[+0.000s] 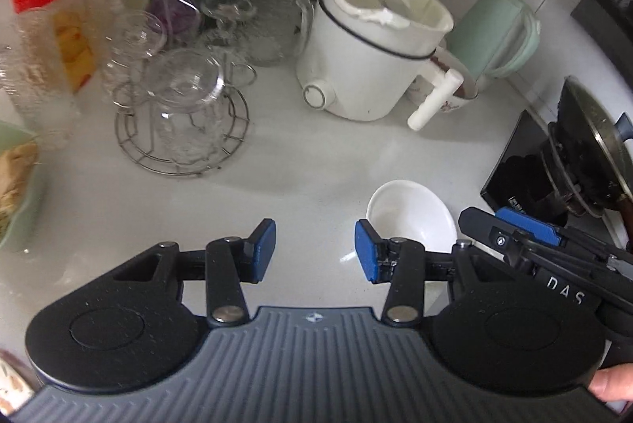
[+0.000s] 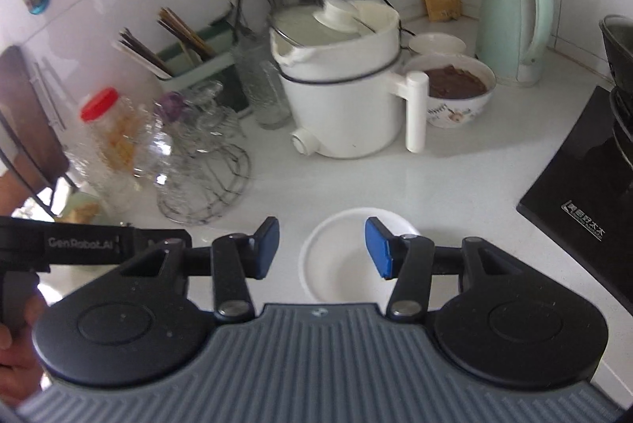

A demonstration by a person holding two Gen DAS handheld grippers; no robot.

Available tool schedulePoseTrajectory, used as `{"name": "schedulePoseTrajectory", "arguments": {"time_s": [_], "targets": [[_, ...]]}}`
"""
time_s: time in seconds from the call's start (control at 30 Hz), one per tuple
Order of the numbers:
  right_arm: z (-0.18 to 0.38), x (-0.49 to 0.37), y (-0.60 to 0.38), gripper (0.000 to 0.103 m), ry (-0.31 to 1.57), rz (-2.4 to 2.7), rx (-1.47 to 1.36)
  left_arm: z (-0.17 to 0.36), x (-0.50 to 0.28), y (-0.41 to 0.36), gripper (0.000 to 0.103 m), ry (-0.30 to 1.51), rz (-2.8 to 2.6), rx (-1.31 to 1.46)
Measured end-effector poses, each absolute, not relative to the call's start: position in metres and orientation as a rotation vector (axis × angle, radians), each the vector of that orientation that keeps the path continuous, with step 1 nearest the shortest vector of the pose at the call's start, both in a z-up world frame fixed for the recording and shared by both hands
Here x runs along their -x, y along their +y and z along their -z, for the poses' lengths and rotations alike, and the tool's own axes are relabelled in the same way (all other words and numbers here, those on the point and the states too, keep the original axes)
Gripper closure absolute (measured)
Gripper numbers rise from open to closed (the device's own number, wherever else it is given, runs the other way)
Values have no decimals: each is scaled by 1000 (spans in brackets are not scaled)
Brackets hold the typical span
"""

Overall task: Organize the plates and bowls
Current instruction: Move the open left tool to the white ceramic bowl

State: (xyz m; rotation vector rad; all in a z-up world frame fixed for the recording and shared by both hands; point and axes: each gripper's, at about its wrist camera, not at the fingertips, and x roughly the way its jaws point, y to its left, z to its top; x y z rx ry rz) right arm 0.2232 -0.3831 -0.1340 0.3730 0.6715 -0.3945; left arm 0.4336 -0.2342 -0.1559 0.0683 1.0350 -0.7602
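Jaws on both tools stand partly apart and hold nothing. Your right gripper (image 2: 322, 249) hangs just above the white bowl (image 2: 344, 264), its right-hand pad over the bowl's hollow and the other over bare countertop (image 2: 455, 185) — so the near rim sits between the pads, untouched. Your left gripper (image 1: 315, 251) is over empty counter, with the white bowl (image 1: 411, 215) just off its right pad and the right tool crossing in beside it.

That bowl looks like glazed ceramic: stiff, smooth, likely slippery and quick to chip, though light enough for one tool. Take it by the rim wall, one pad inside and one outside, and close firmly but gently. It sits alone in front of the white electric pot (image 2: 340, 82) — the flowered bowl of brown food (image 2: 455, 86) stands well behind.
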Motion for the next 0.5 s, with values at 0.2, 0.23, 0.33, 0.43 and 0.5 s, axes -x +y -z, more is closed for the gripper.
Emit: {"name": "schedulePoseTrajectory", "arguments": {"time_s": [0.2, 0.23, 0.33, 0.43, 0.5], "targets": [[152, -232, -410, 52, 699, 433, -351, 186, -445, -266, 53, 1123, 802, -35], [156, -232, -415, 53, 703, 439, -348, 190, -445, -271, 53, 1134, 805, -32], [168, -232, -429, 53, 727, 462, -364, 201, -443, -288, 53, 1156, 806, -52], [179, -230, -443, 53, 751, 486, -403, 208, -443, -304, 53, 1174, 817, -61], [185, -228, -451, 53, 761, 495, -430, 213, -444, -315, 53, 1190, 828, -72]]}}
